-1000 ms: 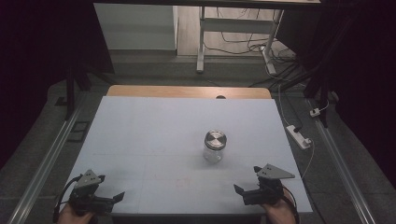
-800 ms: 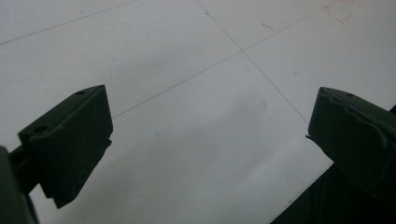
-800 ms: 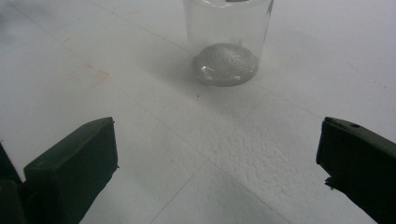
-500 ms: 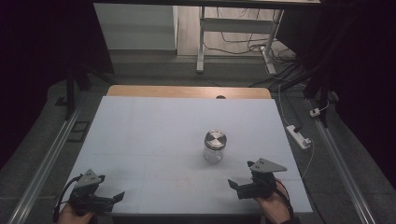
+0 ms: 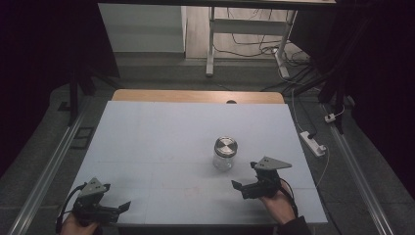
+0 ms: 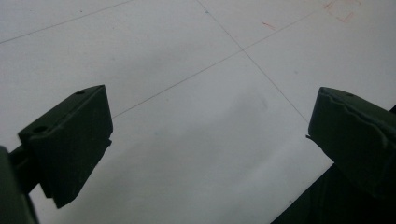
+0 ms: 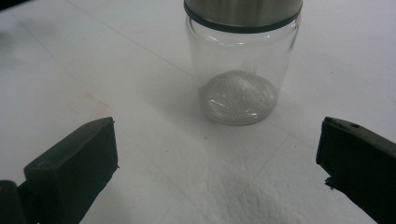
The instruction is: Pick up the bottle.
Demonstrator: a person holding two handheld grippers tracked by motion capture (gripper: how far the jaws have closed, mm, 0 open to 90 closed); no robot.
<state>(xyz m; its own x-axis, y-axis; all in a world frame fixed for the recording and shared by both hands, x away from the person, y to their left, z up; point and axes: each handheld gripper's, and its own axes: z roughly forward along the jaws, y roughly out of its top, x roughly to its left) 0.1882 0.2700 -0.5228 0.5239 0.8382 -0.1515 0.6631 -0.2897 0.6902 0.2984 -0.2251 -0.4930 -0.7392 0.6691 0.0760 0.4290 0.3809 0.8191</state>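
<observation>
My left gripper [image 5: 105,209] sits at the near-left corner of the white surface [image 5: 161,132], jaws wide, nothing btwn them, near edge just beside it. Lots of bare surface across the middle. Glass jar [image 5: 224,153] w/ brushed-metal lid [image 5: 225,145] stands upright right of centre; clear wall, thick base, looks empty. My right gripper [image 5: 240,188] is near it on the near side, jaws wide, not touching. Right edge w/ some open room beyond.
</observation>
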